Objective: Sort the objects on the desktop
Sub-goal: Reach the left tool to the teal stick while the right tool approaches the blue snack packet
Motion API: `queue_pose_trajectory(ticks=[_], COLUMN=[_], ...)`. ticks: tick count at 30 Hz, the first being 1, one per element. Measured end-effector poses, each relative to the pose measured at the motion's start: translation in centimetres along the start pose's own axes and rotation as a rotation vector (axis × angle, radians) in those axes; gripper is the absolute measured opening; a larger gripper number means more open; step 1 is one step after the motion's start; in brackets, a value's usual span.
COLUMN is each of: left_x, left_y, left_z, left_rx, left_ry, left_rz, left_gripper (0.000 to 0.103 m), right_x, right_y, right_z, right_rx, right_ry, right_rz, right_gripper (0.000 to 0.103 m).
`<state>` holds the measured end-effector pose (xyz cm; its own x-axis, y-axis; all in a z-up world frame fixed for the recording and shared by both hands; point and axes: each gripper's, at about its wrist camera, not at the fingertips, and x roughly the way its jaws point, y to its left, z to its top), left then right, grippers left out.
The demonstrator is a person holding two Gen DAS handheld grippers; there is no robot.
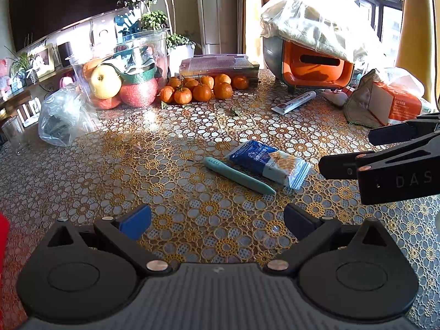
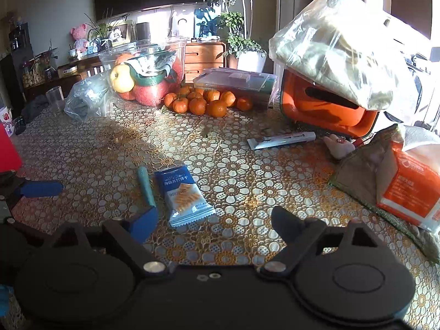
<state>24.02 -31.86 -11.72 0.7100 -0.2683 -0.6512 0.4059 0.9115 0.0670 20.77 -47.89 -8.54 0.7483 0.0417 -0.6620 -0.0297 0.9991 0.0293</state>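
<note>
Grippers both hang wide apart, left gripper [image 1: 217,220] and right gripper [image 2: 214,221] holding nothing. Teal pen [image 2: 146,187] lies touching cracker packet [image 2: 183,194] mid-table; I'd pinch the pen's far end to avoid dragging the packet.

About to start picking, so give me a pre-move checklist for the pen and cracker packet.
1. Left gripper jaws open, nothing held: ok.
2. Right gripper jaws open, nothing held: ok.
3. Pen lying flat on the table, uncovered: ok.
4. Packet flat, nothing on top: ok.
5. Pen clear of the packet for a separate grasp: not ok, they lie side by side, maybe touching.
6. Where sorted items go: cannot tell.
</note>
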Motion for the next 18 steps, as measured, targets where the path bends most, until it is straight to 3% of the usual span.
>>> queue_pose_trajectory(ticks=[13,18], left_x=[4.6,5.2], left_y=[-1.5,-1.2], left_z=[1.4,1.5], left_rx=[0.036,0.039], left_ry=[0.012,0.013], left_rz=[0.035,0.015], left_gripper=[0.103,0.103], right_x=[4.8,5.9], right_y=[-0.3,-0.1], right_z=[1.2,1.6], right_rx=[-0.030,-0.034], right_ry=[0.064,0.071], right_rz=[0.054,0.066], right_gripper=[0.083,0.081])
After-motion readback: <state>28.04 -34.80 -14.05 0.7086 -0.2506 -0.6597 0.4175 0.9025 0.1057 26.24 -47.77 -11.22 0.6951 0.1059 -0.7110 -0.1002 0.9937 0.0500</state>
